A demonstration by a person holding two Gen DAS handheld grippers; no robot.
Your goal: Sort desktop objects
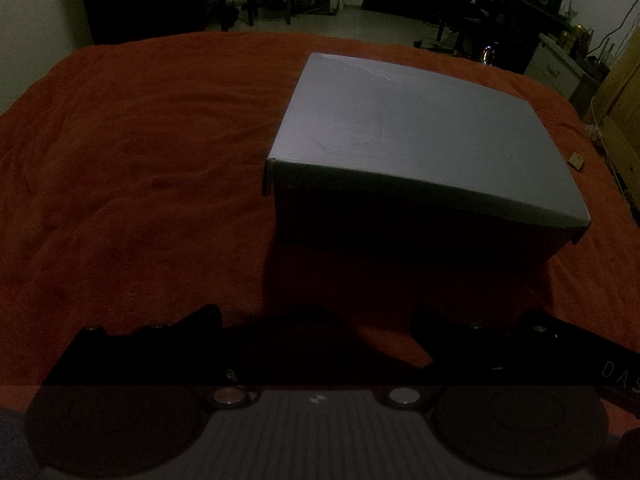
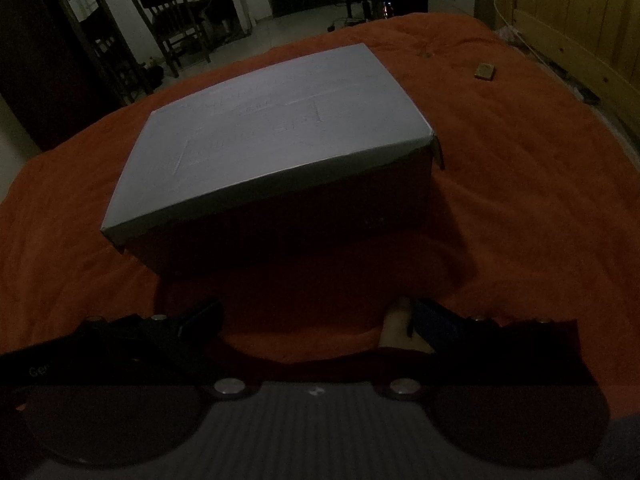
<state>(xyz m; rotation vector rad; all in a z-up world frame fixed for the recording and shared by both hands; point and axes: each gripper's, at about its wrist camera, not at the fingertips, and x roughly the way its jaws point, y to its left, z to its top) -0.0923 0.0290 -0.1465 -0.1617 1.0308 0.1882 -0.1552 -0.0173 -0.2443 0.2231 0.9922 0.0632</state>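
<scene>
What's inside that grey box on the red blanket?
That cannot be seen: the grey box has its lid shut, hiding any contents. Nothing lies on top of the lid. Only a small tan block rests on the red blanket beyond it.

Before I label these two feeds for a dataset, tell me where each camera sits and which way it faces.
Left wrist: on the left gripper, low over the orange cloth, facing the closed grey box ahead-right; both open fingers show.
Right wrist: on the right gripper, facing the same box ahead-left; open fingers show.
Shared: box, cloth, a small tan block beyond the box.
</scene>
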